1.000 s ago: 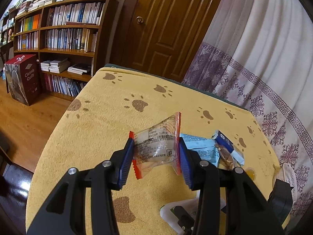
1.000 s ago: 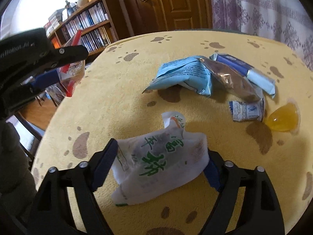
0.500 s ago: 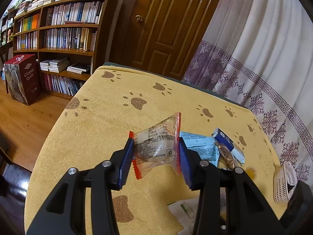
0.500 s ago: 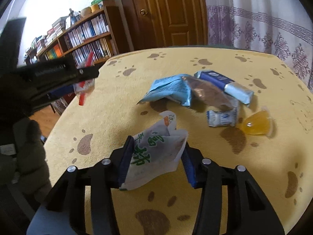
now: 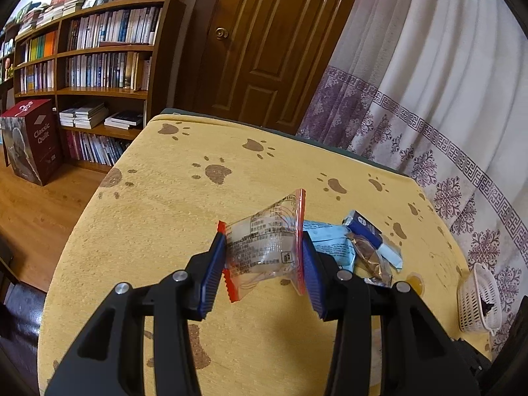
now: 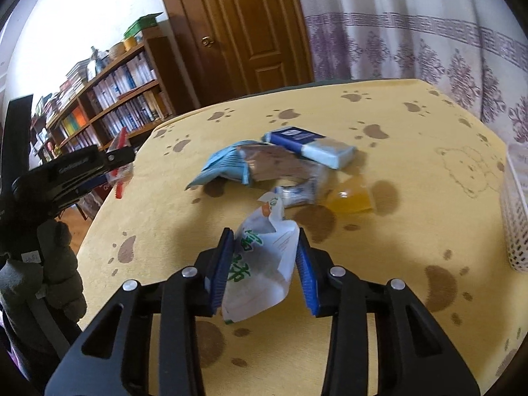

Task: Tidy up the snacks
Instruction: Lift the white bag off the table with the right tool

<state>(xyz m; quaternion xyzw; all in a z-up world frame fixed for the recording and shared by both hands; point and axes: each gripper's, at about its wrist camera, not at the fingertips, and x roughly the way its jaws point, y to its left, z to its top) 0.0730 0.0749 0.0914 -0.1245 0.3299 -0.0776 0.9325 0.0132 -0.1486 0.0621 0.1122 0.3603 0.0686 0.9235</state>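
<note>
**Yellow cloth, two snacks held up**

Yellow cloth with brown paw prints covers the tabletop (image 5: 158, 217). Behind it stand a brown door (image 5: 264, 39) and a bookshelf (image 5: 99, 66) full of books.

At the right edge of the tabletop sits a white basket (image 5: 478, 300) with holes in its sides.

In the middle of the tabletop lies a small pile of snacks. A light blue bag (image 6: 224, 168) lies under a shiny brown wrapper (image 6: 277, 165). A dark blue and pale blue packet (image 6: 310, 145) lies just behind them. A small white and blue candy (image 6: 297, 193) lies in front, and an orange jelly cup (image 6: 349, 196) sits just beside it.

The left hand-held gripper (image 5: 264, 257) is closed on a clear snack pack with red edges (image 5: 264, 247), held above the cloth.

The right hand-held gripper (image 6: 265, 257) is squeezing a white bag with green letters (image 6: 260, 264), near the front of the tabletop. I cannot tell if the bag touches the cloth.
</note>
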